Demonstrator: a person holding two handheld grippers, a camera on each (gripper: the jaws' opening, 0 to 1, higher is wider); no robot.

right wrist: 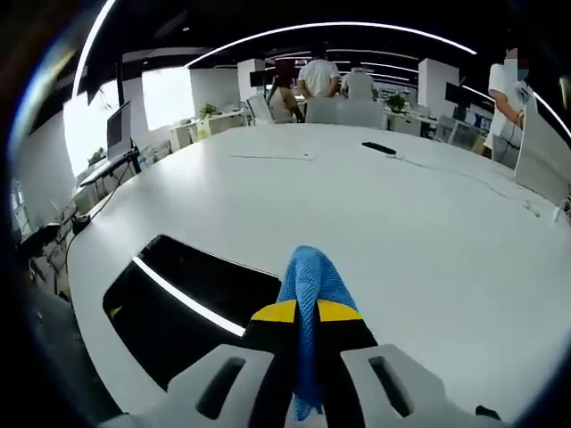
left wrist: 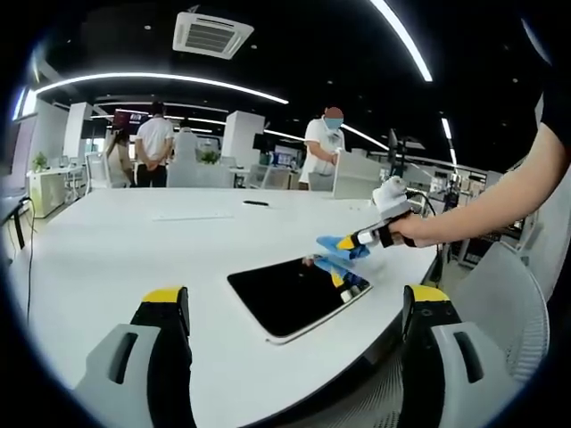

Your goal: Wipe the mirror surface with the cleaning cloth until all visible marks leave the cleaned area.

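Observation:
A dark rectangular mirror [left wrist: 294, 292] lies flat near the white table's edge; in the right gripper view the mirror [right wrist: 178, 303] sits left of my jaws and reflects a ceiling light strip. My right gripper [right wrist: 306, 312] is shut on a blue cleaning cloth [right wrist: 308, 278], whose folds stick up between the yellow-tipped jaws. In the left gripper view that right gripper [left wrist: 350, 242] hovers just above the mirror's right end, the blue cloth [left wrist: 337, 242] in it and mirrored below. My left gripper [left wrist: 299, 296] stands open, short of the mirror, nothing between its jaws.
The large white table [left wrist: 161, 241] stretches far back, with a dark remote-like item [left wrist: 255, 203] and a flat white sheet [left wrist: 192, 216] on it. Several people stand beyond the far side. A grey mesh chair [left wrist: 500, 312] sits at right. A person's arm [left wrist: 482, 205] holds the right gripper.

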